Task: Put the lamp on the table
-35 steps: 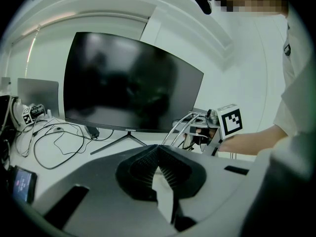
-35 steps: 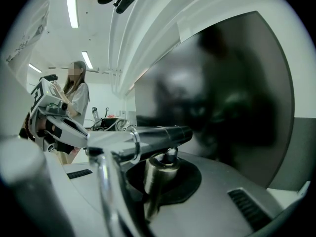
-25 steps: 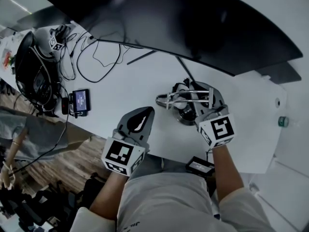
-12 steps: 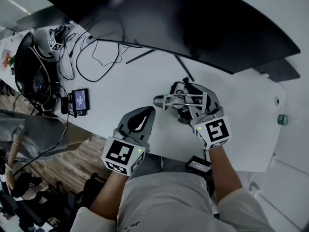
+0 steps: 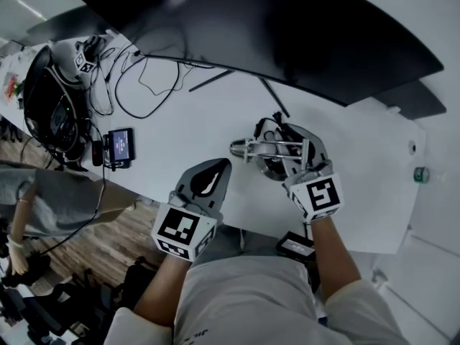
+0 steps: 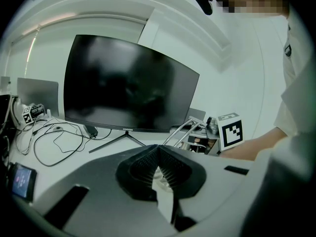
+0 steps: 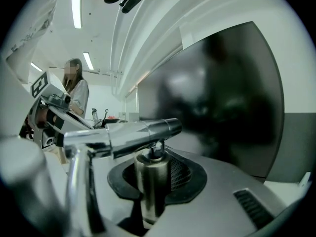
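A chrome desk lamp (image 5: 266, 149) stands on the white table (image 5: 194, 128) in front of the monitor, its round base down and its arm folded level. My right gripper (image 5: 282, 144) is around the lamp's upright post (image 7: 150, 181), and its jaws are opening, with the post still between the pads and a little slack showing beside it. The lamp's arm (image 7: 138, 132) crosses just above the jaws. My left gripper (image 5: 219, 165) rests to the lamp's left near the table's front edge, shut with nothing in it (image 6: 158, 152). From the left gripper view the lamp (image 6: 185, 132) shows beyond the jaws.
A large dark curved monitor (image 5: 273, 27) on a thin stand fills the back of the table. Loose cables (image 5: 136, 77), a small screened device (image 5: 118, 148) and black gear (image 5: 47, 106) lie at the left. A small black box (image 5: 296, 246) sits at the front edge.
The right gripper and the lamp have shifted slightly to the left. The left gripper has not moved.
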The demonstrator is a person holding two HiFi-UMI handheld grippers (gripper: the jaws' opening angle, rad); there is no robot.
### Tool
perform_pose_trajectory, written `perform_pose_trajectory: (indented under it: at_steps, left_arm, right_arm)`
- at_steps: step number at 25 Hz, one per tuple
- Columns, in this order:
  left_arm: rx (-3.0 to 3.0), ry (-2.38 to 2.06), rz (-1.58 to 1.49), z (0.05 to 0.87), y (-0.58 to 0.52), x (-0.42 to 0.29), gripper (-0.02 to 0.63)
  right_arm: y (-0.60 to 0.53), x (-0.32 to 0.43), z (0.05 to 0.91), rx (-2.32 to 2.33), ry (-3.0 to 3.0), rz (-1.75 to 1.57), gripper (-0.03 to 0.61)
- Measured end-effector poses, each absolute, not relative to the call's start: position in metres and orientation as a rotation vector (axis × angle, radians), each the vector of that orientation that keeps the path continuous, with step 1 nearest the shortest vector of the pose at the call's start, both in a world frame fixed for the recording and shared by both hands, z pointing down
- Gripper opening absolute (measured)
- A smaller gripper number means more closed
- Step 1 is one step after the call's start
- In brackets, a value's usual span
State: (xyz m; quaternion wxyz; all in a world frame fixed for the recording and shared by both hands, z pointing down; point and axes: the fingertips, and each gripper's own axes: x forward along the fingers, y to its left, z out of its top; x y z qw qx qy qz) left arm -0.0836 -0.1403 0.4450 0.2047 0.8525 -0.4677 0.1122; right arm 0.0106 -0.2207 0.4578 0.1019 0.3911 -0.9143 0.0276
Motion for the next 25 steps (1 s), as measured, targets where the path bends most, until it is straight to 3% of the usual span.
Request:
perform_pose_trajectory:
  at_steps: [12, 25]
  left_arm:
    - [2.395, -1.318, 0.329, 0.437, -0.126, -0.083, 0.002]
    - [2.405, -1.332, 0.323, 0.429, -0.105, -0.086, 0.002]
  right_arm:
    - [-0.216, 0.014, 0.462, 1.176, -2.709, 0.119, 0.081]
    - [-0.203, 0.019, 0.471, 1.151, -2.691, 0.188, 0.192]
